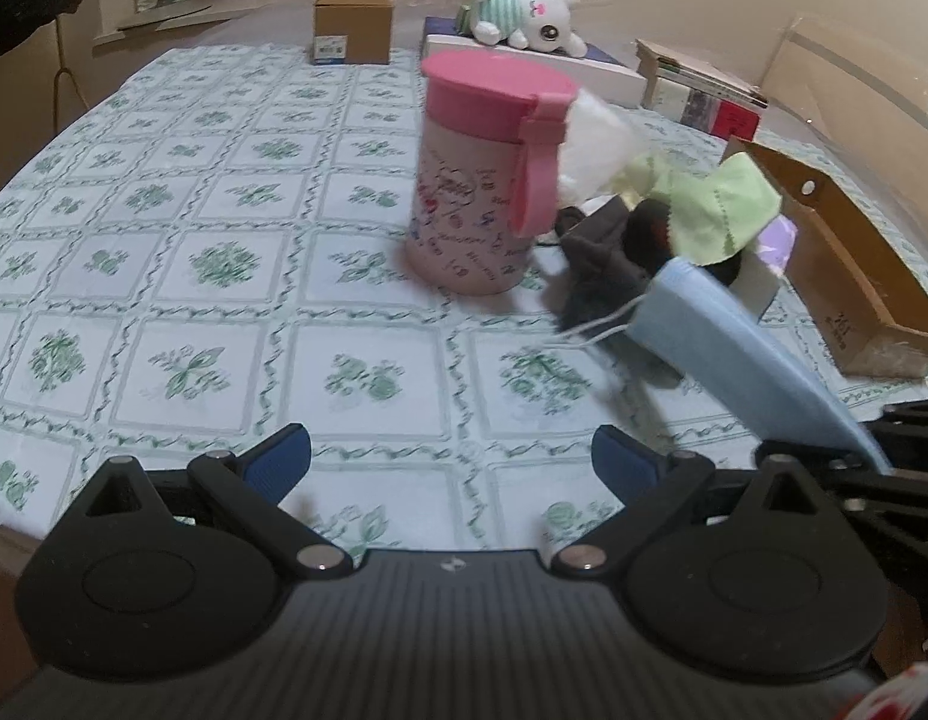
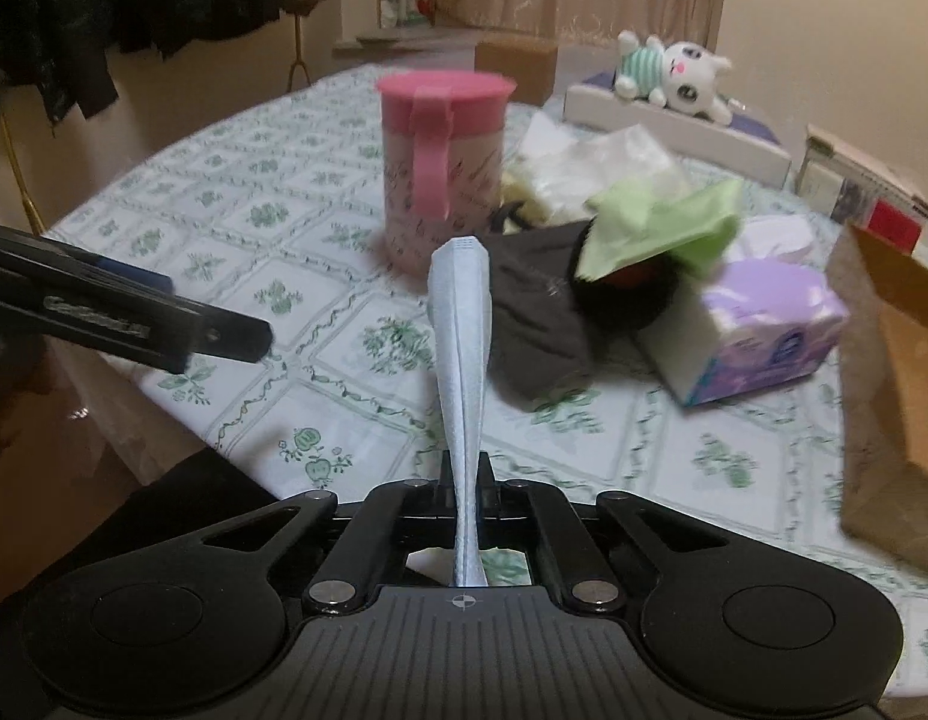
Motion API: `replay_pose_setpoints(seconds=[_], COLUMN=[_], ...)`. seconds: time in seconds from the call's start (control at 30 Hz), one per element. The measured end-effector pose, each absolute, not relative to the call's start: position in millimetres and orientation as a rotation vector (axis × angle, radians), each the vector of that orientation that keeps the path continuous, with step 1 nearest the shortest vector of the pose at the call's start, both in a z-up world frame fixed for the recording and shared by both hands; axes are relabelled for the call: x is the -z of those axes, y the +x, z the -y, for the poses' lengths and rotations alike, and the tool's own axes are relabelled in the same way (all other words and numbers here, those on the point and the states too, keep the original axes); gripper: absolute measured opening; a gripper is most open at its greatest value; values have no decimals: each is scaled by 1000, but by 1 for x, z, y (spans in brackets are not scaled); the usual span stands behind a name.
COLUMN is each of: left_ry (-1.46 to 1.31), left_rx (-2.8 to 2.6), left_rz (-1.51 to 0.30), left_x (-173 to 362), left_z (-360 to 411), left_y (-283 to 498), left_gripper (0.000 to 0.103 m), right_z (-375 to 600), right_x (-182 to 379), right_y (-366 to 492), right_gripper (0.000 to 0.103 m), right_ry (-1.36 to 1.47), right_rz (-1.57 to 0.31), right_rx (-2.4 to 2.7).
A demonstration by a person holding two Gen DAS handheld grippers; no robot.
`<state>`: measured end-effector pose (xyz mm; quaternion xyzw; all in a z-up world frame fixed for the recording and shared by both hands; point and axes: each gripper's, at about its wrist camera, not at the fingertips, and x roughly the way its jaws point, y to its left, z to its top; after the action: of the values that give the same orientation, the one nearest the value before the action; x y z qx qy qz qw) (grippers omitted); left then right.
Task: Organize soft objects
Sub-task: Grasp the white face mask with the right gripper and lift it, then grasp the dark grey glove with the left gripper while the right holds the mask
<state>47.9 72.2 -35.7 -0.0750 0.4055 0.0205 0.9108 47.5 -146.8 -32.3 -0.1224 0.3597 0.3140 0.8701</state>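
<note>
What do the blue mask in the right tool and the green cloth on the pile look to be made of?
Blue mask: thin non-woven fabric, matte, pleated, white ear loops; it flexes where the right tool pinches it.
Green cloth: probably microfibre, matte, zigzag-cut edges, draping limply over the dark items.

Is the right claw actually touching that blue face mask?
Touching. In the right wrist view the right claw is shut on the blue face mask, its fingers pinching the mask's near end while the rest sticks out ahead.
</note>
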Motion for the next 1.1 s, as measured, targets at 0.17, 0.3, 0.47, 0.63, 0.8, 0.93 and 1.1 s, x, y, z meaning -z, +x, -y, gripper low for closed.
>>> replay_pose_setpoints(seconds=[0.17,0.3,0.47,0.63,0.8,0.93,1.1], left_ry=[-131,-90,-83,-110,-131,-129,-137], left_rx=[2,51,87,78,61,59,59], left_rz=[-803,-772,-750,-743,-772,-788,-806], left_x=[30,28,33,46,61,67,63], left_z=[-54,-33,-9,5,9,8,-1], left_y=[66,86,112,137,160,167,158], left_gripper=[99,99,93,86,67,42,13], right_z=[184,219,255,278,287,289,287], right_x=[8,-11,-25,-22,-15,-10,-10], right_y=[43,47,62,75,80,84,83], right_gripper=[2,2,2,2,2,2,2], right_ry=[-224,-181,-136,-103,-94,-88,-82], right_rz=[-692,-644,-609,-623,-646,-659,-659], right_rx=[-590,-483,-360,-291,-270,-267,-269])
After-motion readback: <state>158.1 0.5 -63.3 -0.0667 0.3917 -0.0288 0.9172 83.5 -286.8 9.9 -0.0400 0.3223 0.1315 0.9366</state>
